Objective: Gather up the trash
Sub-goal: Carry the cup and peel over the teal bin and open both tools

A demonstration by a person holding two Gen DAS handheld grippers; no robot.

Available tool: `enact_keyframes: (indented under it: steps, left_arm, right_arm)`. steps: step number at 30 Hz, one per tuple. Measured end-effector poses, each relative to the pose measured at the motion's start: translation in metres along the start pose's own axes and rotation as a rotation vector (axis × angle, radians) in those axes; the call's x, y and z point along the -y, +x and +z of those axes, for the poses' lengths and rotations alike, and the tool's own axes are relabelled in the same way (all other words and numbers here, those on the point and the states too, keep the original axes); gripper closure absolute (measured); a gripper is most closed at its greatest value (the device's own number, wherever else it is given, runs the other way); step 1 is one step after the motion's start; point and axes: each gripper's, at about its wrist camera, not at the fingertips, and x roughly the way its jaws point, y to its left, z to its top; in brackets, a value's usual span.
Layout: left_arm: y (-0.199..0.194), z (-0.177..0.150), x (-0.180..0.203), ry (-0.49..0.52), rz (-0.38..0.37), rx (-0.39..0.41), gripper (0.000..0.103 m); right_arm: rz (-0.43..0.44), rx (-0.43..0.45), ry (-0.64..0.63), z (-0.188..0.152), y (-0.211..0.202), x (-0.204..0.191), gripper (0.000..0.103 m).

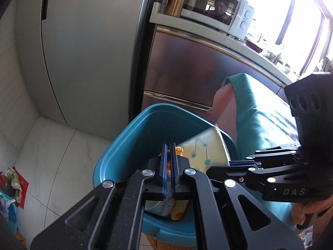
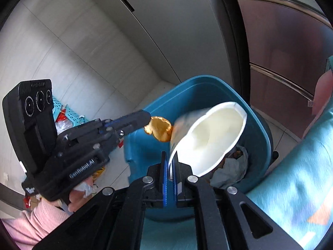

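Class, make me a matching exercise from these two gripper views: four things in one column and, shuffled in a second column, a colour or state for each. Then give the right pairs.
Things
1. bin
2. paper cup
3. wrapper
4. cloth

Colour or state
A. golden, crumpled, pinched by the left gripper
B. teal, draped beside the bin
C. white inside, its rim between the right gripper's fingers
D. blue, open-topped, some rubbish inside

Pairs: 1-D, 2-C, 3-A, 4-B

Blue plastic bin (image 2: 208, 87): bottom contents mostly hidden behind white paper cup (image 2: 212, 133). Floor litter (image 1: 10, 187): cut off, unidentifiable. Teal cloth (image 2: 291, 177): blurred.
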Motion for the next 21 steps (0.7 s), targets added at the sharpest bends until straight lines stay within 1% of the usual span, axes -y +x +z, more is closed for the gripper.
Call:
enact_keyframes:
  steps: [7, 11, 16, 21]
  left_arm:
    - [0.025, -0.003, -0.002, -0.020, 0.002, -0.047, 0.099]
    - [0.031, -0.005, -0.003, -0.035, 0.000, -0.050, 0.099]
    - [0.024, -0.008, 0.001, -0.029, 0.000, -0.037, 0.096]
    - [0.005, -0.008, 0.011, 0.006, -0.007, 0.001, 0.093]
  right_arm:
    - [-0.003, 0.018, 0.018, 0.003, -0.003, 0.004, 0.093]
    - [-0.003, 0.031, 0.021, 0.000, -0.009, 0.006, 0.093]
    - [0.019, 0.048, 0.027, -0.007, -0.022, 0.010, 0.092]
    - [0.043, 0.081, 0.025, -0.021, -0.043, 0.012, 0.088]
